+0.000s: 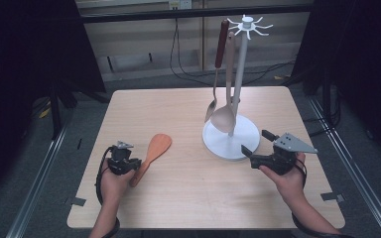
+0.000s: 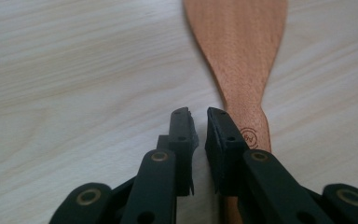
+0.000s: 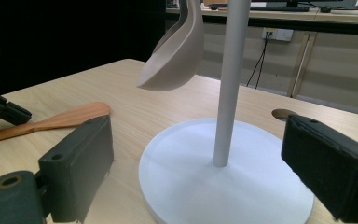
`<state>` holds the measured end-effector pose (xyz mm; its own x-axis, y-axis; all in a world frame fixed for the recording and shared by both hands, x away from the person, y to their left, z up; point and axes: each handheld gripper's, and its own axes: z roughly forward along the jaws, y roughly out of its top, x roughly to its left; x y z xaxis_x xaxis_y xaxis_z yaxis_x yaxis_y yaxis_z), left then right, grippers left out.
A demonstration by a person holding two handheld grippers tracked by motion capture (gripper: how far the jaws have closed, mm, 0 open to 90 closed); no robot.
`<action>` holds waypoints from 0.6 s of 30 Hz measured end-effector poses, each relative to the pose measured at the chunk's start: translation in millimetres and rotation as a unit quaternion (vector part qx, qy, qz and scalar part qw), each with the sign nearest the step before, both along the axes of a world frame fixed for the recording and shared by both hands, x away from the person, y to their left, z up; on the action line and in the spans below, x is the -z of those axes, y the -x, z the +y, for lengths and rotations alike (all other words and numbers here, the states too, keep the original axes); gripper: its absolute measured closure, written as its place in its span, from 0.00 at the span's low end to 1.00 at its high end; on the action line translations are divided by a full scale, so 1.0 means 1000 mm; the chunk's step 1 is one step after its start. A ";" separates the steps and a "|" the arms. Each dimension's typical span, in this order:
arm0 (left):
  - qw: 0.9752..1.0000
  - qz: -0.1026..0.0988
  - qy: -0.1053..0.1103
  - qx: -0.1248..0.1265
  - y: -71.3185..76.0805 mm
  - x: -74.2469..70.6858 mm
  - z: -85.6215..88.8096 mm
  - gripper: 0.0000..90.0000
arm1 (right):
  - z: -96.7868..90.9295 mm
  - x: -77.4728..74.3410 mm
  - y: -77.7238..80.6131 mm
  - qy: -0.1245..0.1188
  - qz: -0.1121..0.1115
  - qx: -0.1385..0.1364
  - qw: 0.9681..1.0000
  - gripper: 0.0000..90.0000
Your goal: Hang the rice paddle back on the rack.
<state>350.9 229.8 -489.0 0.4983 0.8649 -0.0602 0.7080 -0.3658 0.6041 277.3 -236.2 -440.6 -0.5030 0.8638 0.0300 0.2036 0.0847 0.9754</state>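
A wooden spatula (image 1: pixel 156 148) lies flat on the table, blade pointing away from me. My left gripper (image 1: pixel 137 162) rests at its handle end. In the left gripper view the jaws (image 2: pixel 198 114) stand almost together with nothing between them, and the spatula (image 2: pixel 242 56) runs under and past the right-hand jaw. My right gripper (image 1: pixel 254 142) is open beside the white utensil stand (image 1: pixel 218 141); its wide-apart jaws (image 3: pixel 196 163) frame the stand's base (image 3: pixel 223 191) and pole (image 3: pixel 230 79). A beige ladle (image 1: pixel 224 119) and a spoon with a red-brown handle (image 1: pixel 222 44) hang from the stand.
The light wooden table (image 1: pixel 178 198) has bare surface in front and to the left. Dark curtains flank both sides, and cables run over the floor behind. In the right gripper view the ladle bowl (image 3: pixel 177 56) hangs above the base, and the spatula (image 3: pixel 51 122) lies to the left.
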 end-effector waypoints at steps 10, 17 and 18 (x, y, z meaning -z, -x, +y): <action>0.997 0.008 -0.009 0.070 0.013 -0.002 -0.033 0.89 | 0.004 -0.001 -0.002 -0.001 0.001 -0.007 1.000 0.10; 0.994 0.009 0.001 0.108 0.018 -0.002 -0.050 0.90 | 0.007 0.000 -0.003 0.000 0.004 -0.011 1.000 0.10; 0.994 0.009 0.001 0.108 0.018 -0.002 -0.050 0.90 | 0.007 0.000 -0.003 0.000 0.004 -0.011 1.000 0.10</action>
<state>332.8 179.6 -487.4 0.6705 0.7383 -0.0731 0.6246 -0.5086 0.5926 279.8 -229.0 -440.7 -0.5225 0.8520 0.0332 0.2086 0.0899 0.9739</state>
